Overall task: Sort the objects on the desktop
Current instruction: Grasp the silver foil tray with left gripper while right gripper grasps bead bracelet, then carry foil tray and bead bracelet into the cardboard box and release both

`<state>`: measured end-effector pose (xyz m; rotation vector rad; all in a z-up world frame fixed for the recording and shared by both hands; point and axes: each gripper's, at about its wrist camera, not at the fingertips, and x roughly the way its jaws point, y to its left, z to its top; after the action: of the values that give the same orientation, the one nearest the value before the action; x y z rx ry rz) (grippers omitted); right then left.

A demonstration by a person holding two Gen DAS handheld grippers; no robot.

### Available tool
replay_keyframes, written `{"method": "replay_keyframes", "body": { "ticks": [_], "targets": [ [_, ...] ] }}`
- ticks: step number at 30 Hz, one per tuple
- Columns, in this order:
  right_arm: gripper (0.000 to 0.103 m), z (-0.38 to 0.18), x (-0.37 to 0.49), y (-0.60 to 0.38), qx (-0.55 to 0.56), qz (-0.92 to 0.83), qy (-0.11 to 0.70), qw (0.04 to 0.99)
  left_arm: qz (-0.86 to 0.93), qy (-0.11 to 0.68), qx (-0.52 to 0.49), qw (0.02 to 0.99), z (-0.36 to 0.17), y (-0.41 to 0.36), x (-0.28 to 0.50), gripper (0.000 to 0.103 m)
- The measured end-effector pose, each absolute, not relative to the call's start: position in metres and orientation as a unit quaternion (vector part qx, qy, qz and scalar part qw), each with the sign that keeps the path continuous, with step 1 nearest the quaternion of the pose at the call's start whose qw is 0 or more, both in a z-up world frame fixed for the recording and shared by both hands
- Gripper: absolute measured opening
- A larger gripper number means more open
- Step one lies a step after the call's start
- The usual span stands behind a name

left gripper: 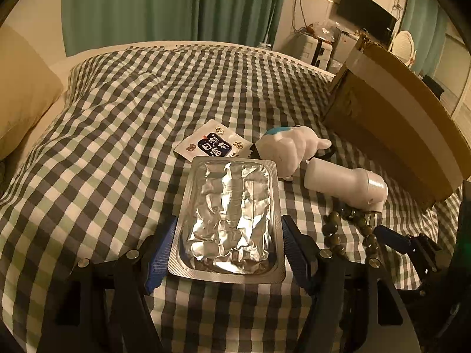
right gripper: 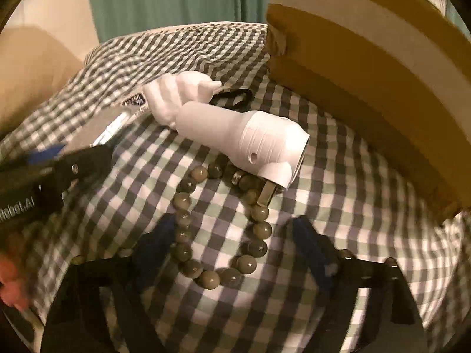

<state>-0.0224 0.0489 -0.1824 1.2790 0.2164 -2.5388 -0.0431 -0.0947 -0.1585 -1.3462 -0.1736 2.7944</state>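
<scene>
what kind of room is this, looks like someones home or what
Most likely a bedroom in a home. The objects lie on a bed with a checked cover, a pillow sits at its left edge, and green curtains hang behind it. A dark screen is mounted on the far wall.

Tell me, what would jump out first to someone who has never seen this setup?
The shiny foil blister pack stands out first, gripped between the blue pads of the left gripper above the checked bedspread. Next comes the loop of greenish beads lying on the cloth, framed by the right gripper, whose jaws stand either side of it without touching. Just beyond the beads lies a white plug-in device, beside a big cardboard box.
</scene>
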Motion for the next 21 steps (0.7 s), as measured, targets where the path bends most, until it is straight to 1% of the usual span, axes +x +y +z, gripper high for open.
{"method": "replay_keyframes", "body": {
  "ticks": [1, 2, 3, 4, 5, 6, 13, 21],
  "targets": [
    [0.054, -0.181, -0.021, 0.051, 0.442, -0.883, 0.075, 0.142, 0.9, -0.053, -0.432, 0.017, -0.158, -0.095, -0.044, 0.07],
    [0.044, -0.18, -0.02, 0.052, 0.439, -0.884, 0.082, 0.138, 0.9, -0.051, -0.432, 0.017, -0.159, -0.095, -0.045, 0.07],
    [0.029, -0.179, -0.019, 0.051, 0.437, -0.884, 0.094, 0.134, 0.9, -0.05, -0.433, 0.017, -0.159, -0.095, -0.045, 0.07],
    [0.022, -0.177, -0.017, 0.052, 0.434, -0.885, 0.099, 0.135, 0.9, -0.05, -0.433, 0.016, -0.16, -0.095, -0.047, 0.07],
    [0.019, -0.176, -0.015, 0.053, 0.432, -0.886, 0.101, 0.136, 0.9, -0.051, -0.433, 0.015, -0.161, -0.096, -0.046, 0.07],
    [0.011, -0.173, -0.011, 0.053, 0.43, -0.886, 0.104, 0.138, 0.9, -0.053, -0.432, 0.014, -0.162, -0.096, -0.045, 0.07],
    [0.011, -0.146, 0.01, 0.078, 0.431, -0.888, 0.068, 0.146, 0.91, -0.058, -0.411, 0.014, -0.153, -0.097, -0.031, 0.07],
    [0.011, -0.108, 0.036, 0.09, 0.402, -0.903, 0.045, 0.148, 0.923, -0.081, -0.376, 0.028, -0.121, -0.098, 0.0, 0.07]
  ]
}}
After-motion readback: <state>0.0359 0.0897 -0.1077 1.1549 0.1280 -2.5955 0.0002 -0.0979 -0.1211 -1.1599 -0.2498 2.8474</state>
